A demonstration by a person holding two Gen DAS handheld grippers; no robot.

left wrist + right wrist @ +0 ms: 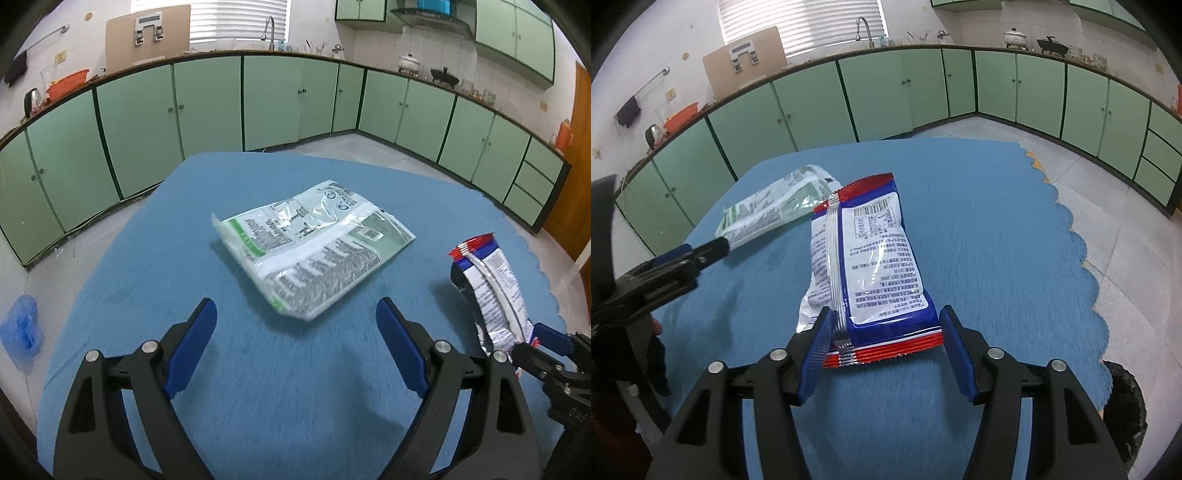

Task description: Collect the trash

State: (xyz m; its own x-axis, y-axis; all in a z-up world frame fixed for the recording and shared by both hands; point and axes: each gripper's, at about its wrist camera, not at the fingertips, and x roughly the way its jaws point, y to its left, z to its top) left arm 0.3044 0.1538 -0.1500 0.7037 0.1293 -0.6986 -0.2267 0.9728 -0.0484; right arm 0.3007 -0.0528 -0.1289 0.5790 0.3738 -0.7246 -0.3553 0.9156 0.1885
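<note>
Between the spread blue pads of the right tongs (882,345), a red, white and blue snack wrapper (866,266) lies lengthwise on the blue-covered table (997,229), its crimped red end sitting in the gap; the left pad touches the wrapper's edge while the right pad stands just clear, so the tongs are parted and not yet clamped. Ahead and to the left of them, a green-and-white printed wrapper (774,208) rests flat on the cloth, its far corner just behind the snack wrapper's top edge. Seen from the left wrist camera, the left tongs (296,345) hover wide apart above the table with nothing between their pads, and the green-and-white wrapper (314,245) lies just ahead of them, one near corner lifted slightly off the cloth. Far to their right, the snack wrapper (491,284) stands up at the tip of the right tongs (546,341). Green kitchen cabinets (273,99) line the walls beyond the table.
</note>
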